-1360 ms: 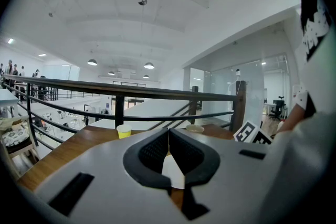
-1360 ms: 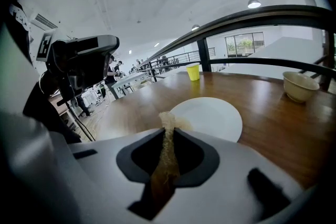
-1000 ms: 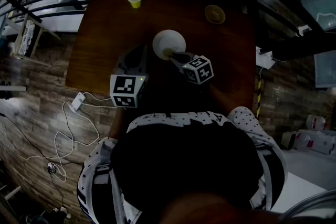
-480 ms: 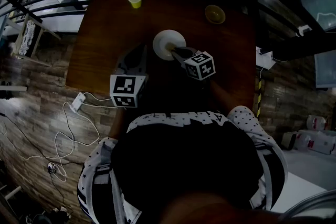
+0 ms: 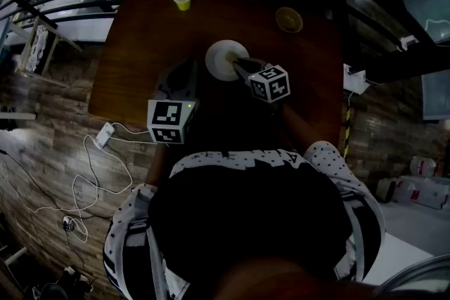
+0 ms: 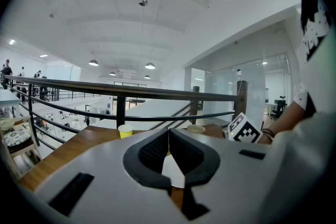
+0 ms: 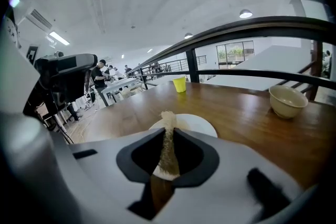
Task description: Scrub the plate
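The fingers of our right gripper (image 7: 168, 132) clamp the scouring pad (image 7: 167, 157) at frame centre. We should press it flat across the plate (image 7: 198, 124). The left gripper (image 6: 168, 132) fingers sit together, empty.

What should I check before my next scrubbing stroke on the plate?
1. Scrub pad clamped in the right gripper: ok.
2. Pad positioned over the plate: ok.
3. Pad actually touching the plate: cannot tell.
4. Left gripper steadying the plate: cannot tell; its jaws are together at the plate's edge.
5. Bowl and yellow cup standing apart from the plate: ok.
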Motion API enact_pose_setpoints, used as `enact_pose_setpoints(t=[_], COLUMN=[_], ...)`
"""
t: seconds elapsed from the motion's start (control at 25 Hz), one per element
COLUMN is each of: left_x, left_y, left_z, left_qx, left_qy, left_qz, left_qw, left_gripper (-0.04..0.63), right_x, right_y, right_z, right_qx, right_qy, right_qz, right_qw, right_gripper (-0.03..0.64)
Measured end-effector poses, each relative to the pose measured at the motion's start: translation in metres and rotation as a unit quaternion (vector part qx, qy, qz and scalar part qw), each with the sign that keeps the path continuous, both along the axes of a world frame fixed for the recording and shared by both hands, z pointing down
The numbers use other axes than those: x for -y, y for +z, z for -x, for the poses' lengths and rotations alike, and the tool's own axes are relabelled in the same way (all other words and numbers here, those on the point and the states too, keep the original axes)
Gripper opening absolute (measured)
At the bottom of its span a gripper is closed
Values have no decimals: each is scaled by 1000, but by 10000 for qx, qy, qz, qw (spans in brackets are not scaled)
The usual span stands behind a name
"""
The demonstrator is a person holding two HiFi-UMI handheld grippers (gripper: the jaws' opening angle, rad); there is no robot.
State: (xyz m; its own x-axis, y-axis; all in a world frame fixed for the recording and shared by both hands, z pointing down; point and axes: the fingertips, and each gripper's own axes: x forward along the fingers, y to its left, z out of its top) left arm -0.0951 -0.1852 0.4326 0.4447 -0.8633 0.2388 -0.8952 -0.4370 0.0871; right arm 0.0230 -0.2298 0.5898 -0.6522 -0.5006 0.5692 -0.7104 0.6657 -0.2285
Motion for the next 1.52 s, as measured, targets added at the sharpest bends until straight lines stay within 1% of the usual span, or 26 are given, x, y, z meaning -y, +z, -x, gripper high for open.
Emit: enact_pose_setpoints(t=[0.68,1.0,1.52], left_x=[0,0,3], left_y=[3,3,5], left_z=[0,-4,-5], left_qx=[21,52,86], left_qy=[-18,-16,-19], left_qz=[62,82,143], left_qw=[10000,10000,9999], left_gripper=[14,14,14], right_x=[25,34,42], right_y=[6,8,15], right_z=[-15,-16,-17], right_qx=[-292,-454,-549], right_qy=[103,-32,-114], right_qz=[-140,-226,-159], right_qw=[9994,9987,9983], right_gripper=[49,49,50])
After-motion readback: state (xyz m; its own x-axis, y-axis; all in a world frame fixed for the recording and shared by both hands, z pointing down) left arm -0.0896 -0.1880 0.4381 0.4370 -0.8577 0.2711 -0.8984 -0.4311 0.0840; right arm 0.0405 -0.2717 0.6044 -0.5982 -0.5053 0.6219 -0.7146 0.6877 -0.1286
